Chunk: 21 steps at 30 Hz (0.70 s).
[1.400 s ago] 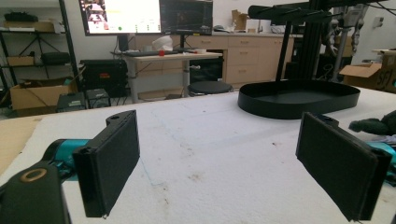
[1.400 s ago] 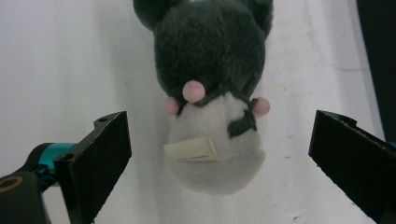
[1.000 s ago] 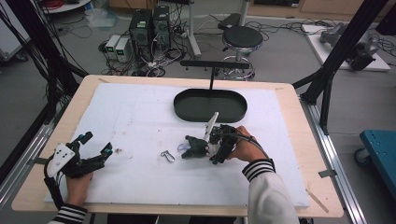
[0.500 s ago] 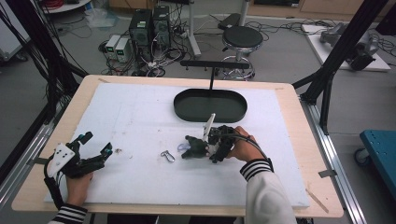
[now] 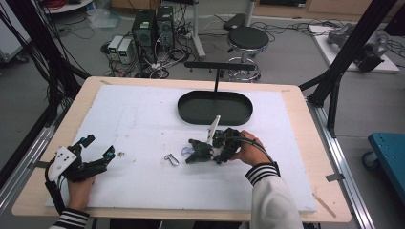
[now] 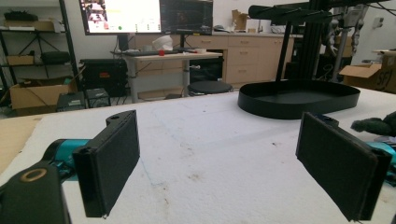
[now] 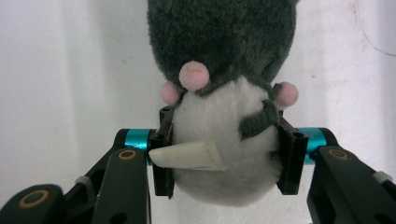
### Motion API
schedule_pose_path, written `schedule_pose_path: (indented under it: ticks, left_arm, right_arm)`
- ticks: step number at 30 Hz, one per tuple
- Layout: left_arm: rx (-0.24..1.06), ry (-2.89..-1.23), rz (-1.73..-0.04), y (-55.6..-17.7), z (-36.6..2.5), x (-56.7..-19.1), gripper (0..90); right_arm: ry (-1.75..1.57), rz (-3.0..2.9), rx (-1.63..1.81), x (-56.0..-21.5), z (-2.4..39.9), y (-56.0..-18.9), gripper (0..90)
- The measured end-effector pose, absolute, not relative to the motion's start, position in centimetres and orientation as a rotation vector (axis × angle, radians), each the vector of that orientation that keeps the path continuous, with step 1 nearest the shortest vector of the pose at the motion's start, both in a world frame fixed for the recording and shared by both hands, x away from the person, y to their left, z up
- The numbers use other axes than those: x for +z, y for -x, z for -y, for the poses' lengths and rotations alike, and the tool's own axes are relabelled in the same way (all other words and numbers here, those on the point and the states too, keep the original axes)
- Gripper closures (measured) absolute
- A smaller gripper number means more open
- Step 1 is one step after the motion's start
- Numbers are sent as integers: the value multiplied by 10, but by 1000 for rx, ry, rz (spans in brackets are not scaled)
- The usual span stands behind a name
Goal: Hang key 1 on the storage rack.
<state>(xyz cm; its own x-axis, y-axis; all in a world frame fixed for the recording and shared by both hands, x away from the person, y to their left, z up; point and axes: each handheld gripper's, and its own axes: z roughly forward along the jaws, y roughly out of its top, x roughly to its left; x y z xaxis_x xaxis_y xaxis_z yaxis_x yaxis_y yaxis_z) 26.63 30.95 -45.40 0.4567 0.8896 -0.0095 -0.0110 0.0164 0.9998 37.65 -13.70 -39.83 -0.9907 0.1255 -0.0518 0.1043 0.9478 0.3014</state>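
Two grippers. Right gripper: jaws, just closing, now press both flanks of a grey-and-white plush toy lying on the white foam mat, near the black oval tray. Left gripper: jaws spread wide, nothing between, well apart.

On the desk lies a white mat; the oval tray stands at its far side; the plush toy lies before the tray; a metal clip lies just left of the toy.
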Motion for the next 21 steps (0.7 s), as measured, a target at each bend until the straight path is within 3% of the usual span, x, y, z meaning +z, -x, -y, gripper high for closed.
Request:
schedule_pose_path:
  ticks: [21]
  left_arm:
    - [853,-1377,-850,-266,-309,-454,139]
  right_arm:
    - [-354,-2874,796,-370,158,-379,520]
